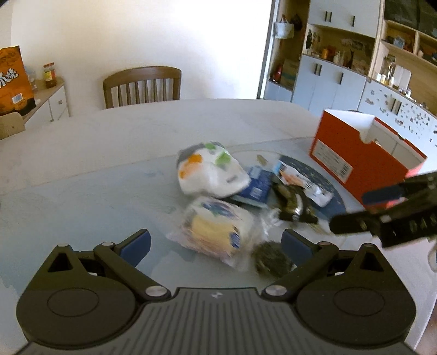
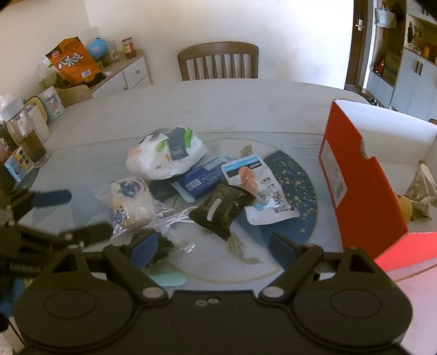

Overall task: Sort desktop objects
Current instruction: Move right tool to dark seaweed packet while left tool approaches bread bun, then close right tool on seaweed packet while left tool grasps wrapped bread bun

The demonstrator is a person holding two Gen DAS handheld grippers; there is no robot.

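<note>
Your left gripper [image 1: 215,244] and right gripper [image 2: 213,245] stand wide, empty; the dark packet [image 2: 221,210] is light and crinkly, so pinch its middle.

White wall [image 2: 218,21], wooden chair [image 2: 218,61] behind table [image 2: 218,103], shelf unit [image 1: 341,62] rt.

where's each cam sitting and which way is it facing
Left wrist: on the left claw, angled down over the snack pile toward the chair; its open blue-padded fingers show, the right claw entering at right.
Right wrist: on the right claw, same way; the left claw enters at left.
Shared: orange box, blueberry packet.
</note>
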